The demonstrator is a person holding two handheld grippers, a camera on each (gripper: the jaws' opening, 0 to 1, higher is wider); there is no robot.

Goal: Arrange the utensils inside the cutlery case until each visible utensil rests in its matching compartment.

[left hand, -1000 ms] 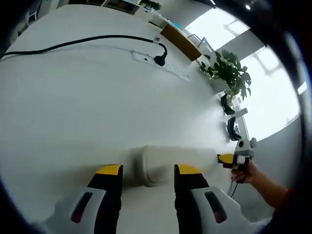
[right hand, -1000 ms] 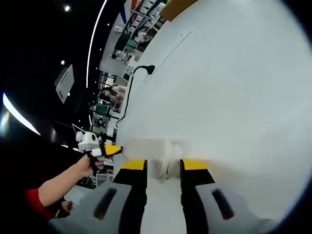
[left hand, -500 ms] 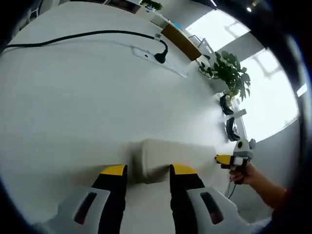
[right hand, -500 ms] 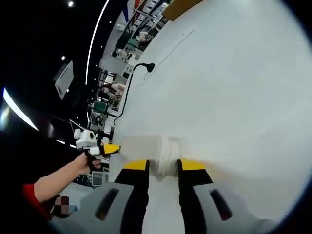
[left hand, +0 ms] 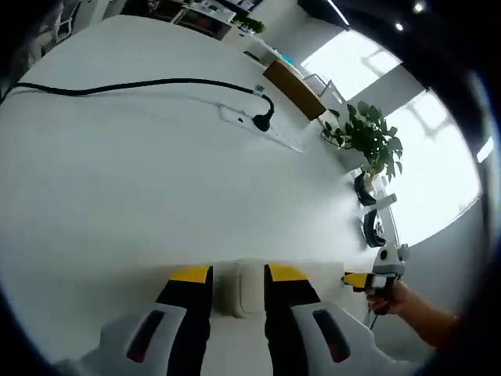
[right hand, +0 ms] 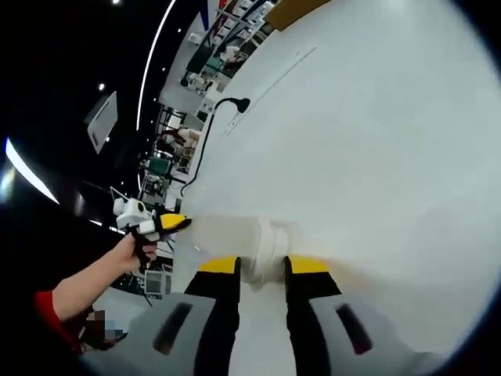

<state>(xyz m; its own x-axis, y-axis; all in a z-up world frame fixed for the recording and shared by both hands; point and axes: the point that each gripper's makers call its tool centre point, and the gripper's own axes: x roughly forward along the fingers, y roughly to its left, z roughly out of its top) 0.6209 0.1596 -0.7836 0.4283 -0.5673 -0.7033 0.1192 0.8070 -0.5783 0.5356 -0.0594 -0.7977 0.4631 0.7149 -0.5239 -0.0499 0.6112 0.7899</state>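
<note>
Left gripper (left hand: 238, 273): jaws closed in on one end of the cutlery case (left hand: 244, 287), a pale capsule lying on the white table (left hand: 141, 180) near its front edge. Right gripper (right hand: 261, 265): jaws clamped on the case's other end. Cable (left hand: 117, 84) and power strip (left hand: 262, 128) lie toward the far edge; a potted plant (left hand: 369, 125) stands at the far right corner.

Grey tool (left hand: 238, 276) bodies, black jaws, yellow tips; red sleeve (right hand: 53, 310).
</note>
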